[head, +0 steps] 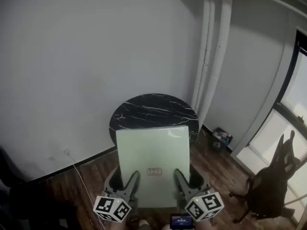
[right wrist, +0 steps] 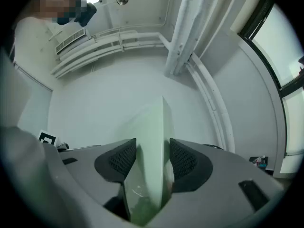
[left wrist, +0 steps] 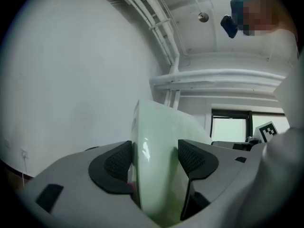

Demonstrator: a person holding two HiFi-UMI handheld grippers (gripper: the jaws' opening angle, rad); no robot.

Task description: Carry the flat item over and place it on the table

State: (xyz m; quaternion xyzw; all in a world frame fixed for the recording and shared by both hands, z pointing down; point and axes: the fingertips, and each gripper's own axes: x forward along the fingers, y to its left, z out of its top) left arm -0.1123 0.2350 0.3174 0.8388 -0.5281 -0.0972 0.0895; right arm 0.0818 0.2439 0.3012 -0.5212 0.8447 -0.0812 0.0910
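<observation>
A pale green flat board (head: 152,163) is held level in the air between both grippers, its far edge over the near rim of a round black marble table (head: 152,110). My left gripper (head: 129,182) grips the board's near left part, the right gripper (head: 181,180) its near right part. In the left gripper view the board (left wrist: 156,160) stands edge-on between the black pads (left wrist: 114,164), which press on it. The right gripper view shows the board (right wrist: 153,146) likewise clamped between its pads (right wrist: 186,161). Both are shut on the board.
The table stands against a white wall (head: 86,56) with pipes (head: 213,47) in the corner. A black office chair (head: 273,181) is at the right by a window. A white cable (head: 79,176) lies on the wooden floor at left. A small bin (head: 220,139) sits by the corner.
</observation>
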